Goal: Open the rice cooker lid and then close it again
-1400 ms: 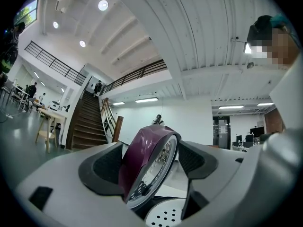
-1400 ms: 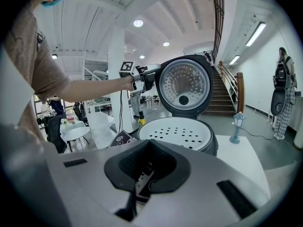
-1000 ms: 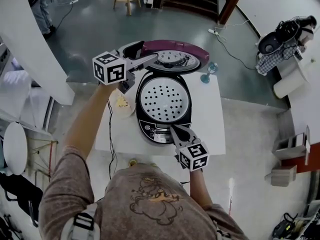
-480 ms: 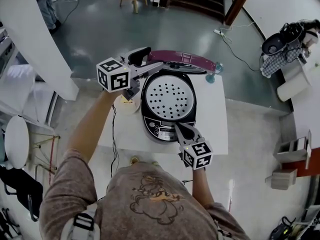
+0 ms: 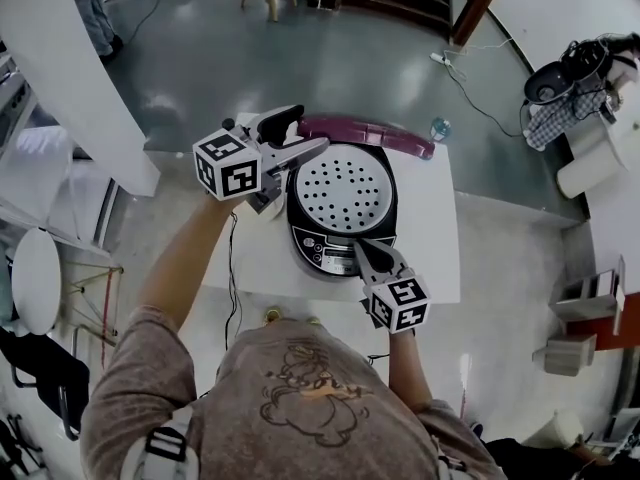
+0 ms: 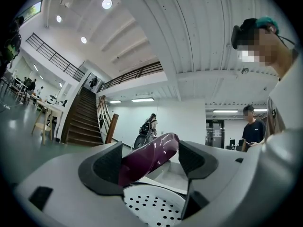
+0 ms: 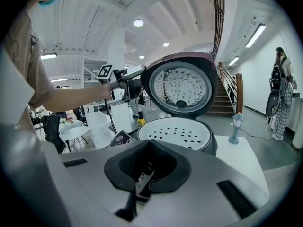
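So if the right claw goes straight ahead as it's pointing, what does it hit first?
Probably the black rice cooker's front control panel, ahead of the shut right claw, below the white perforated tray; depth unclear.

The domed maroon lid (image 6: 150, 157) looks like glossy plastic; its round silver inner plate (image 7: 180, 85) is shiny metal; the white perforated tray (image 5: 343, 190) is matt and smooth.

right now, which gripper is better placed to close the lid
Left gripper: its jaws stand apart around the raised lid. The right gripper, jaws together, sits at the front panel, away from the lid.
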A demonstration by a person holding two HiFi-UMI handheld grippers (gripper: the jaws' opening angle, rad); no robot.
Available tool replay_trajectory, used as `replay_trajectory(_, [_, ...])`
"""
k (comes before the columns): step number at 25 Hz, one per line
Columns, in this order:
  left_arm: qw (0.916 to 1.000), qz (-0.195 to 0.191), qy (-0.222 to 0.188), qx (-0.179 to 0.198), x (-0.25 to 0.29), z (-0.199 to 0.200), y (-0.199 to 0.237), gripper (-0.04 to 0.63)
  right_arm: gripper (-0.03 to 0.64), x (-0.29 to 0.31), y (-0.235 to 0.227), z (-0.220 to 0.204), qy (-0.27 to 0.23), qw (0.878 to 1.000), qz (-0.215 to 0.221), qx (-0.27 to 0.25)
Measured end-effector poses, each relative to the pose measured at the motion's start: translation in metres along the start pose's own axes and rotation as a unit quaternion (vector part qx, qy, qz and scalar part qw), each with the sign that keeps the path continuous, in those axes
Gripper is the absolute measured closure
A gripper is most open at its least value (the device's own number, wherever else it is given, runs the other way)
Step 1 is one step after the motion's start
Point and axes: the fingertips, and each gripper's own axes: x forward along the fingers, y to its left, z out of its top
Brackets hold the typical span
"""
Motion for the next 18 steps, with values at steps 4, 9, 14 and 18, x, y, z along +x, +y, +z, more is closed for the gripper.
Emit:
replay_trajectory(4, [1.0000,-0.005,0.002,-0.008,-0.005,-0.007,-0.008,0.229,0.614,-0.002,0.000,0.000,0.000,1.000,-0.001,0.000])
replay_trajectory(9, [0.9999,-0.007,0.003,-0.014,-0.012,-0.017,-0.014,0.229,0.614,0.000,-0.001,0.000,-0.001,1.000,-0.003,-0.003])
replay_trajectory(14, [0.9998,-0.005,0.002,-0.018,-0.018,-0.026,-0.021,0.229,0.614,-0.001,0.000,0.000,0.000,1.000,-0.005,-0.006])
replay_trajectory(18, [0.9996,-0.009,0.006,-0.024,-0.023,-0.036,-0.026,0.228,0.614,-0.001,0.000,0.001,0.002,1.000,-0.002,-0.001])
